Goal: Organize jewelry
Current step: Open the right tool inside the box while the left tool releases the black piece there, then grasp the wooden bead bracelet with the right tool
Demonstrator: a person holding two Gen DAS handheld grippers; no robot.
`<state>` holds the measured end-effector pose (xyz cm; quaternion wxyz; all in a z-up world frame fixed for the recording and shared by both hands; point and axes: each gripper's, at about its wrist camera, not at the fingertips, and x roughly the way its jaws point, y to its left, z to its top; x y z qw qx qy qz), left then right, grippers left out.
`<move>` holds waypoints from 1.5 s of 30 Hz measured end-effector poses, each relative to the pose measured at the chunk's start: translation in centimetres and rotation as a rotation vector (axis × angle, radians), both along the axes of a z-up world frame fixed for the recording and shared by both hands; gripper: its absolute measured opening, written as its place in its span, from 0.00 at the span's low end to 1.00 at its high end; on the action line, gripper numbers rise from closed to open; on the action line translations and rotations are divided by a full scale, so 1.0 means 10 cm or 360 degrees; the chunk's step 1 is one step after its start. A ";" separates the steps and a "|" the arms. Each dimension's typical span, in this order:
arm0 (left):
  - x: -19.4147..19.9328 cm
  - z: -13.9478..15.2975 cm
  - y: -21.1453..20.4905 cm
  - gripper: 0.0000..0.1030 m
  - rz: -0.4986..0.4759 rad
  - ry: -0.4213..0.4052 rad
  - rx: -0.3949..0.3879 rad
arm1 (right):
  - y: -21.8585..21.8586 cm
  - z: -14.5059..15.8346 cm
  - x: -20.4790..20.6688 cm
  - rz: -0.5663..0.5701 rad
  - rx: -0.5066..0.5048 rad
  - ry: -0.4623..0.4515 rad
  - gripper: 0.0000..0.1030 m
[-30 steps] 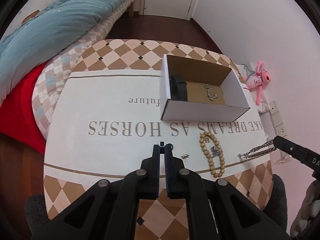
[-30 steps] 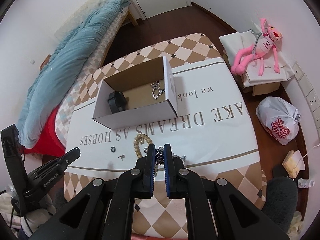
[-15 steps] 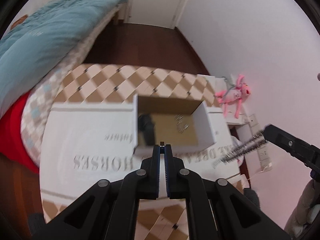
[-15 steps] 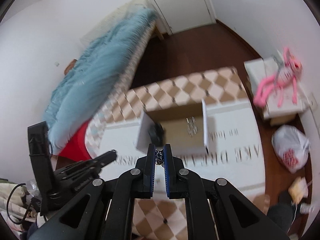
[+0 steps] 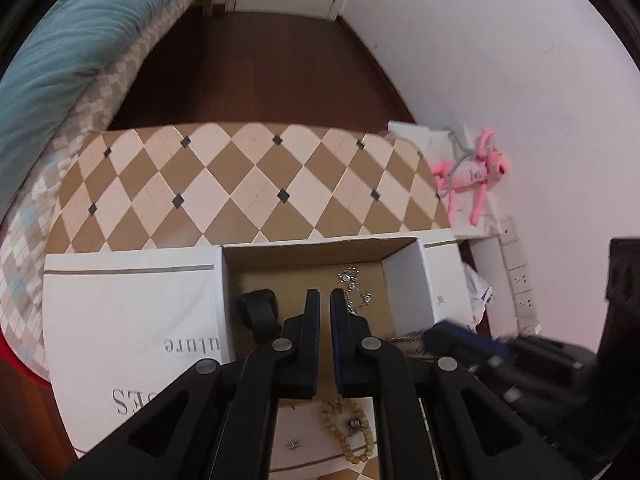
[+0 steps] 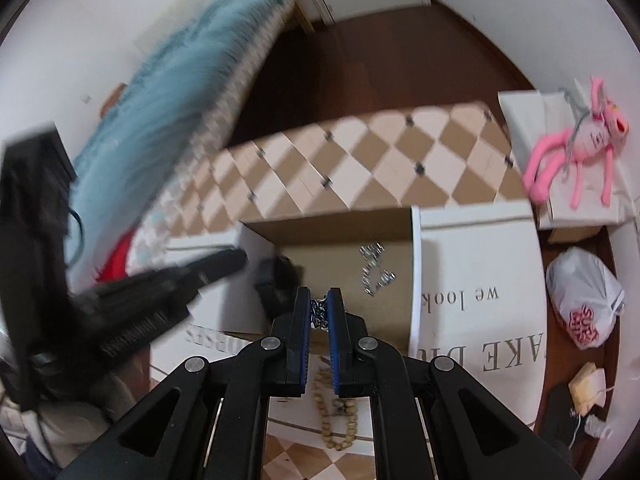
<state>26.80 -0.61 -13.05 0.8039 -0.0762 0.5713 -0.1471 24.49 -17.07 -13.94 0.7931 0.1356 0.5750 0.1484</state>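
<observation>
An open white cardboard box (image 5: 412,280) (image 6: 416,264) stands on the table. Inside it lie a silver chain (image 5: 354,290) (image 6: 374,268) and a black item (image 5: 258,312) (image 6: 276,280). My right gripper (image 6: 319,296) is shut on a silver chain bracelet (image 6: 319,314) and holds it over the box's near side; it shows blurred in the left wrist view (image 5: 452,338). My left gripper (image 5: 324,298) is shut and empty, above the box's near edge. A wooden bead bracelet (image 5: 352,432) (image 6: 334,416) lies on the table behind the fingers.
A small earring (image 5: 292,445) lies on the white cloth. The table has a checkered cloth (image 5: 248,184). A bed with a teal blanket (image 5: 80,40) is to the left. A pink plush toy (image 6: 576,140) and a plastic bag (image 6: 584,300) are on the right.
Both grippers have moved forward and down toward the box. The right gripper has carried the silver chain bracelet from the table's near edge to over the box.
</observation>
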 end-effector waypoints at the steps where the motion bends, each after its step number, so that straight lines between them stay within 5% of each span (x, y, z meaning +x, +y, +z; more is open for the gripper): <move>1: 0.06 -0.03 -0.02 0.04 0.0006 0.0024 0.0018 | 0.00 -0.07 0.03 0.0008 -0.0001 0.0042 0.09; 4: 0.13 -0.04 0.01 0.09 0.0035 0.0034 0.0061 | -0.04 -0.25 0.12 -0.0012 -0.0016 0.0161 0.13; 5: 0.13 -0.03 0.04 0.13 0.0050 0.0025 0.0074 | -0.06 -0.26 0.12 -0.0015 -0.0016 0.0166 0.29; 6: 0.13 -0.01 0.06 0.30 0.0065 0.0010 0.0095 | -0.07 -0.25 0.11 -0.0025 -0.0017 0.0168 0.52; 7: 0.12 0.01 0.09 0.57 0.0086 -0.0015 0.0116 | -0.09 -0.24 0.10 -0.0037 -0.0022 0.0166 0.58; 9: 0.09 0.04 0.16 0.84 0.0138 -0.0065 0.0158 | -0.11 -0.20 0.06 -0.0033 -0.0060 0.0133 0.62; 11: 0.03 0.06 0.23 0.84 0.0171 -0.0106 0.0229 | -0.10 -0.16 0.04 -0.0033 -0.0165 0.0100 0.62; 13: -0.05 0.04 0.27 0.98 0.0195 -0.0126 0.0300 | -0.10 -0.13 -0.01 -0.0044 -0.0323 0.0063 0.73; 15: -0.16 0.01 0.31 1.00 0.0217 -0.0158 0.0357 | -0.09 -0.13 -0.04 -0.0044 -0.0464 0.0032 0.91; 17: -0.26 -0.02 0.32 1.00 0.0223 -0.0183 0.0397 | -0.06 -0.15 -0.09 -0.0038 -0.0573 0.0009 0.96; 25: -0.52 -0.06 0.40 1.00 0.0274 -0.0180 0.0440 | -0.02 -0.16 -0.16 -0.0077 -0.0679 -0.0050 1.00; 38: -1.00 0.53 0.51 1.00 0.0385 -0.0400 0.0522 | 0.03 0.45 -0.55 -0.0171 -0.0546 -0.0258 1.00; 42: -1.27 0.26 0.56 1.00 0.0421 -0.0372 0.0636 | 0.04 0.15 -0.76 -0.0166 -0.0523 -0.0146 1.00; 45: -1.40 -0.16 0.63 1.00 0.0417 -0.0223 0.0668 | 0.08 -0.32 -0.92 -0.0147 -0.0480 0.0008 1.00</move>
